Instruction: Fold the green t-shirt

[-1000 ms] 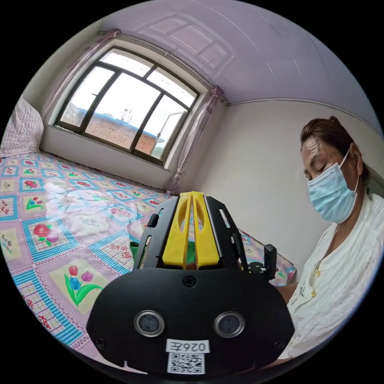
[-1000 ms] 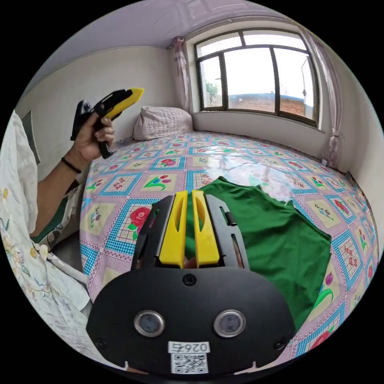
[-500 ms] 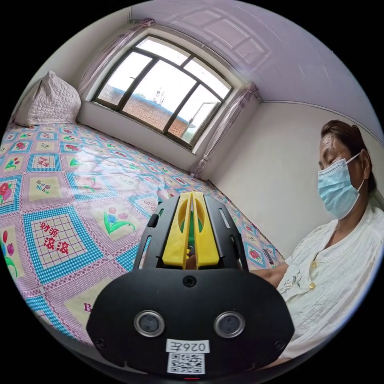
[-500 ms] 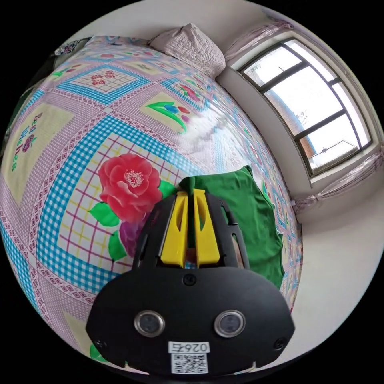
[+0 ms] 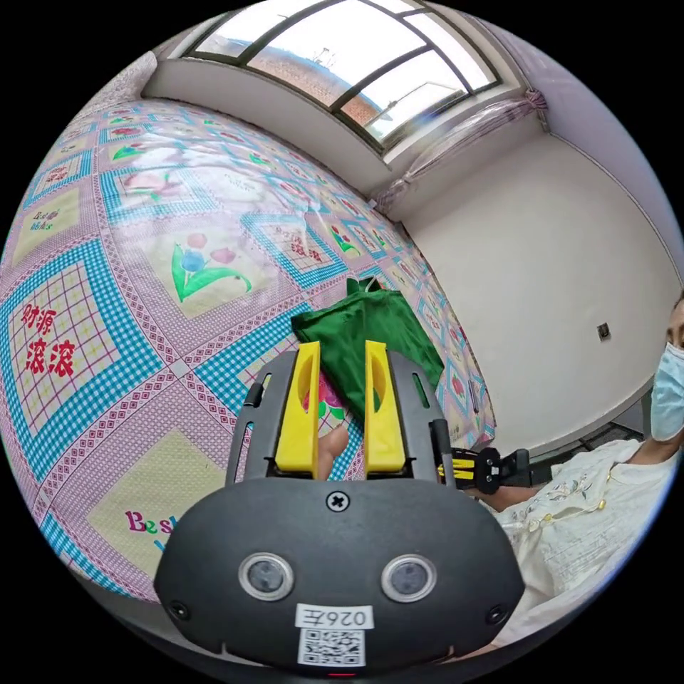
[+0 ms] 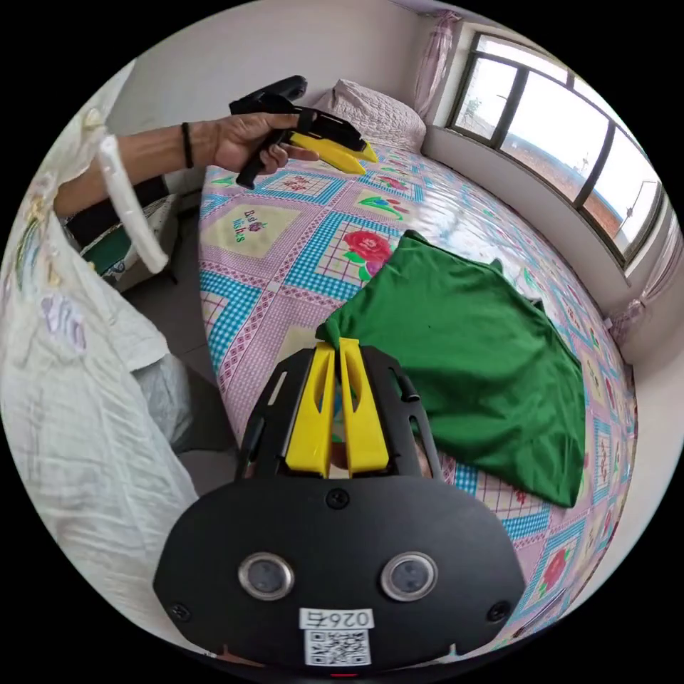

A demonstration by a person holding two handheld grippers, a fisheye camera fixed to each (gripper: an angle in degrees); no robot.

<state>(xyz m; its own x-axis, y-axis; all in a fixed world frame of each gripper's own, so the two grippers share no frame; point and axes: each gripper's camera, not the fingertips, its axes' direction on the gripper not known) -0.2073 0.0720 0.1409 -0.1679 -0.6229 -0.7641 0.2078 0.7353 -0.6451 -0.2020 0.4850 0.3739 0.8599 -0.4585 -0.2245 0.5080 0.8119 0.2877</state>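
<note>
The green t-shirt (image 6: 470,370) lay spread on the bed cover (image 6: 256,235), stretching away in front of the right gripper (image 6: 338,348) and off to its right side. The right gripper had its two yellow jaws squeezed almost together on one corner of the shirt, right at their tips, so it held the cloth in a pinch. The left gripper (image 5: 339,349) was up in the air with its jaws open and nothing between them. The shirt sat a little way past its tips, not touching them. In the right gripper view the person's hand (image 6: 246,139) held that left gripper high over the bed, well apart from the shirt. The fold looked like it was only starting, with just one corner caught. Next, the left gripper would likely need to go down to another corner and pinch it, so both could lift the shirt and lay it over.
</note>
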